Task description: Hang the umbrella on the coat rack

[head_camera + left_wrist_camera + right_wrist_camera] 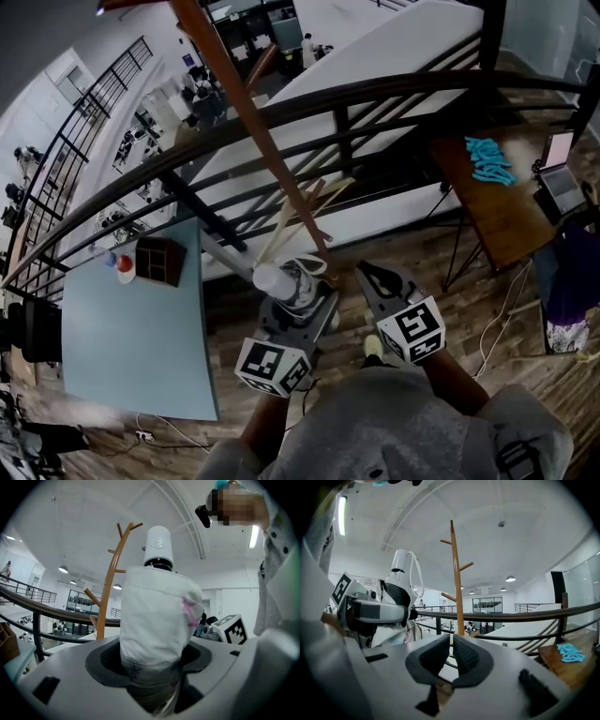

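Note:
A folded white umbrella [157,620] with a white handle cap [158,545] stands upright between the jaws of my left gripper [152,667], which is shut on it. In the head view the umbrella [286,279] sits just left of the brown wooden coat rack pole [248,117]. My right gripper [451,656] is shut on nothing; it points at the coat rack [456,578], whose pegs stick out near the top. The right gripper view also shows the umbrella [401,581] with its wrist loop, held by the left gripper at left. My right gripper [375,281] is beside the left one [300,300].
A black metal railing [309,108] runs behind the rack. A pale blue table [131,347] with a small wooden box [157,260] is at left. A wooden table [497,202] holding blue items and a laptop stands at right. The floor is wood, with cables.

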`<state>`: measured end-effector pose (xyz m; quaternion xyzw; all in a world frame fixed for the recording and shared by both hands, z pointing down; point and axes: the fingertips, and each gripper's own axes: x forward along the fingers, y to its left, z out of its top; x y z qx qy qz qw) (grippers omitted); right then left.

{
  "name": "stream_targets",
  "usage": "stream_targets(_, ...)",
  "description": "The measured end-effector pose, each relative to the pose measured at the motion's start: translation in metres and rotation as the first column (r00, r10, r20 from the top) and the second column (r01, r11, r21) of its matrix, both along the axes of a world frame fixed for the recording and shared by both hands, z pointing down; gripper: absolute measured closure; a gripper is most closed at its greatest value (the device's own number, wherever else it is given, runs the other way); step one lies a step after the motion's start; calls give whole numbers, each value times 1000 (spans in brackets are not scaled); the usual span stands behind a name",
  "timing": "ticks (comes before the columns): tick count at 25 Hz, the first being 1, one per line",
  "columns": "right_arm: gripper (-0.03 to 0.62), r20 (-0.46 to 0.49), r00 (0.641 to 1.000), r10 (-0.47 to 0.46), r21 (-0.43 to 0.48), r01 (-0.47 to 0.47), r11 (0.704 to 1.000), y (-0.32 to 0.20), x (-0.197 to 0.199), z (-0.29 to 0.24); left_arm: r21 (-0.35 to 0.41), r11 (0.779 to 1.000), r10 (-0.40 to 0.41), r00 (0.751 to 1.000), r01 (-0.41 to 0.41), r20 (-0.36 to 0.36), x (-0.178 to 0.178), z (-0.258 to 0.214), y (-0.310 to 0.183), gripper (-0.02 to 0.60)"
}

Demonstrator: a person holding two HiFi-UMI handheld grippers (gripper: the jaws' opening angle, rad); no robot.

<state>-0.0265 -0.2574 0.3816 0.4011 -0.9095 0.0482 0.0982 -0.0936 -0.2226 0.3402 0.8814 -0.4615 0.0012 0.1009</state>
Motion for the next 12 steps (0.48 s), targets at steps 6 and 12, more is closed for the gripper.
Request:
stream_targets(6,559,0,1000,-8,-13,8,1000,-21,1,0,-13,1000,-14,1000,14,-2,0,1,-20,273)
stream_targets(12,559,6,1000,-21,-15,21,1000,-39,0,1,-21,999,-33,999,33,1,-1,4,-38,273)
